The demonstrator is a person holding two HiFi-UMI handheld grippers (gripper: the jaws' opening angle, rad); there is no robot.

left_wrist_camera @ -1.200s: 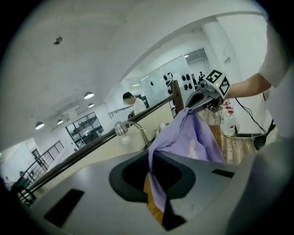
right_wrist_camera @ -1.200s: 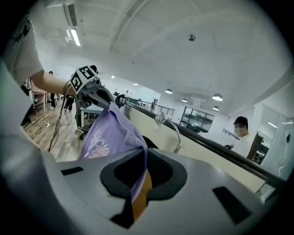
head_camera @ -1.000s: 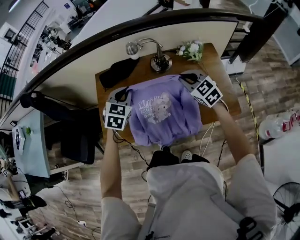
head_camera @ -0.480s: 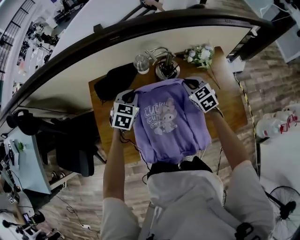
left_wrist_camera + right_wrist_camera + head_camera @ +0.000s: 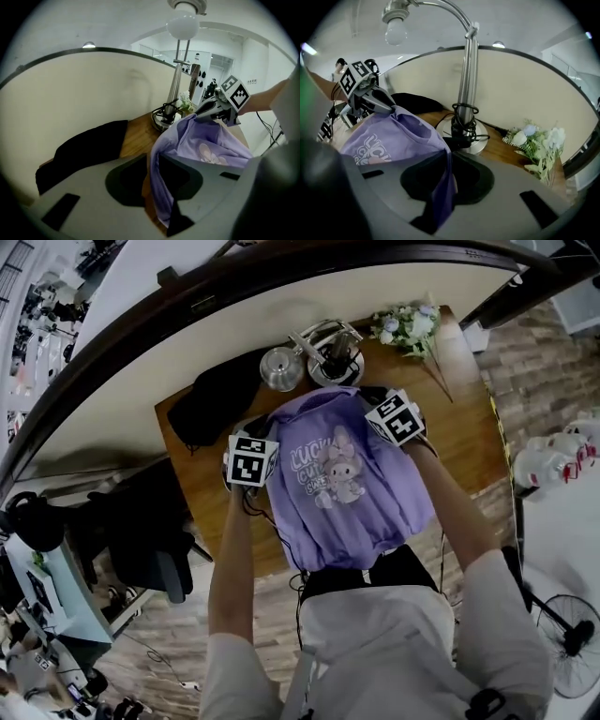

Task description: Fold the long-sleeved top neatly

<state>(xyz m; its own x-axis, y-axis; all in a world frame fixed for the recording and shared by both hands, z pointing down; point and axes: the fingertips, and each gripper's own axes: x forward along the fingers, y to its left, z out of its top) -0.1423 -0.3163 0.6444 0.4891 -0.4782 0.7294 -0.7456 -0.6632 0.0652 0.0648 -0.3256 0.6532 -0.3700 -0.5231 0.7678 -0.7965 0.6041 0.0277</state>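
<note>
Purple top (image 5: 349, 486) runs lengthwise, collar twd lamp (image 5: 328, 357), hem twd person (image 5: 375, 634); L tool (image 5: 262, 425) & R tool (image 5: 373, 396) pinch its shoulders, jaws just loosening.

A wooden table (image 5: 464, 427) is seen, with a black cloth (image 5: 211, 401) laid at ten o'clock, a lamp base (image 5: 335, 368) set at twelve and a flower sprig (image 5: 409, 326) placed at one. A purple top (image 5: 352, 493) is draped across the middle and over the six o'clock edge.
</note>
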